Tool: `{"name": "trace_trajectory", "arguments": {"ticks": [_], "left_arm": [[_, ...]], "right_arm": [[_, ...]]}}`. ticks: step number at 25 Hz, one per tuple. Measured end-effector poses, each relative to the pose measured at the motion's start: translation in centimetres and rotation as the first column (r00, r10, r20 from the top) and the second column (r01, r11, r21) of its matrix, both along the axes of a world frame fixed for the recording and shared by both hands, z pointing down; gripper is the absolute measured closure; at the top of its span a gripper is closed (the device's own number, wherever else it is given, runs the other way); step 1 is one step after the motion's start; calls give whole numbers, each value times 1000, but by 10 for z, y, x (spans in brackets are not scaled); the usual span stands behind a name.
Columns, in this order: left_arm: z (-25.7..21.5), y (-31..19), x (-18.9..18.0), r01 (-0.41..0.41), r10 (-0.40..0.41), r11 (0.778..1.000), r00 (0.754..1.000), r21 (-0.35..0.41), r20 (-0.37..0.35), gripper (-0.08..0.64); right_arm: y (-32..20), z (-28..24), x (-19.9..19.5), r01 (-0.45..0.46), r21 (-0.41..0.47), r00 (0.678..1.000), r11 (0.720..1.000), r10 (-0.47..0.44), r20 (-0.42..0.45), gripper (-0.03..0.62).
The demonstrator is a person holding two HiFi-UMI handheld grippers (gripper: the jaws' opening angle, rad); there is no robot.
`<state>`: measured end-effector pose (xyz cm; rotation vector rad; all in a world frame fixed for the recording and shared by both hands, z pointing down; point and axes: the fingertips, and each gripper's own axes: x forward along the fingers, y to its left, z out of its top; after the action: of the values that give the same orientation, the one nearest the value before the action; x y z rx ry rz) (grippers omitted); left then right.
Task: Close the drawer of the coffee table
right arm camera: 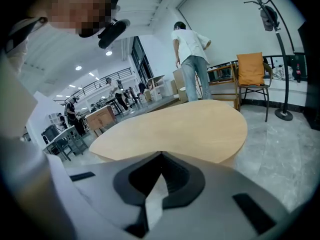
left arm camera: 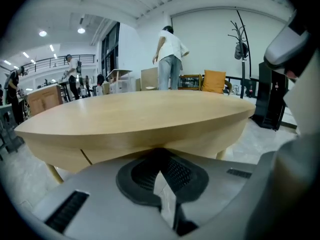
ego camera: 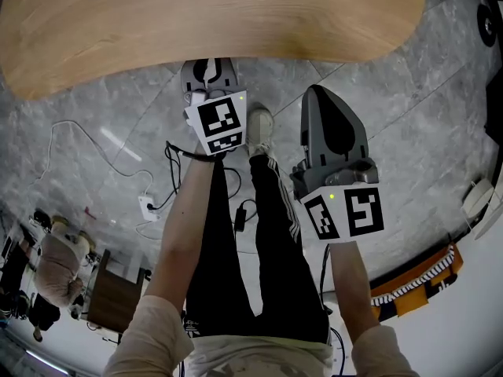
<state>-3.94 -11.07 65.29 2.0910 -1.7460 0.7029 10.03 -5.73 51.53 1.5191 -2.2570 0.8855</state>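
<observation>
Head view, from above: the coffee table (ego camera: 196, 14) fills the top of the picture, its pale wooden tabletop (right arm camera: 190, 129) bare. The person stands just before its near edge, one shoe (ego camera: 260, 128) on the grey floor (ego camera: 409, 93) between the two tools.

Left tongs (ego camera: 209, 65): tips at the table's near edge, just under the overhang of the top. The left gripper view shows these tongs (left arm camera: 160, 153) with the jaws together and nothing between them, aimed at the table's curved side. Pressed together, the jaws probably serve as one blunt pusher rather than a clamp, which suits a part that only needs shoving in.

Drawer (left arm camera: 120, 151): judged to lie in that curved side, beside a slanting seam (left arm camera: 86, 157). Its front appears flush with the wood around it, so it looks fully or nearly home. Whether the tips touch it cannot be told.

Right tongs (ego camera: 317, 93): held short of the table, apart from the left pair. The right gripper view shows these tongs (right arm camera: 160, 156) likewise closed and empty, looking over the top rather than at the side. They seem parked clear, as one tool is enough.

Cables (ego camera: 169, 159) trail on the floor near the person's left arm, a possible snag when stepping.
</observation>
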Motion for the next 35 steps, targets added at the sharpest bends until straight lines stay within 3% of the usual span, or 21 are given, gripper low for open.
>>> {"name": "trace_trajectory", "arguments": {"ticks": [7,9,13,18,20,24,28,30,35], "left_arm": [[3,-2,0,-68,68,998,996,-14,60,549],[2,-1,-4,-50,52,998,997,-27,58,548],[-7,7,-8,-1,1,999,1000,-47,17,549],[-28,27,-1,-44,40,995,998,-93,-47,549],[-53,32,-2,-63,59,995,997,-74,-52,549],[-141,23,-20,-108,108,994,994,2,-19,549],[-282,-23,-32,-101,107,983,994,154,-27,549],[-363,-32,-34,-86,100,971,994,224,-52,549],[-535,-5,-48,-24,71,951,987,307,-143,549]], "right_arm": [[1,4,-7,-15,-2,1000,1000,15,6,586],[3,3,-10,-11,-2,1000,1000,11,0,586],[9,0,-12,-17,-16,1000,1000,17,-15,586],[2,-11,-22,-25,18,998,1000,26,-48,586],[-8,-28,-26,-54,46,997,997,56,-47,586],[-28,-99,-42,-78,96,997,992,81,-17,586],[-65,-207,-52,-90,211,995,973,97,-24,586],[-71,-273,-54,-110,273,992,956,123,-32,586],[-47,-420,-57,-136,383,988,914,154,-17,586]]}}
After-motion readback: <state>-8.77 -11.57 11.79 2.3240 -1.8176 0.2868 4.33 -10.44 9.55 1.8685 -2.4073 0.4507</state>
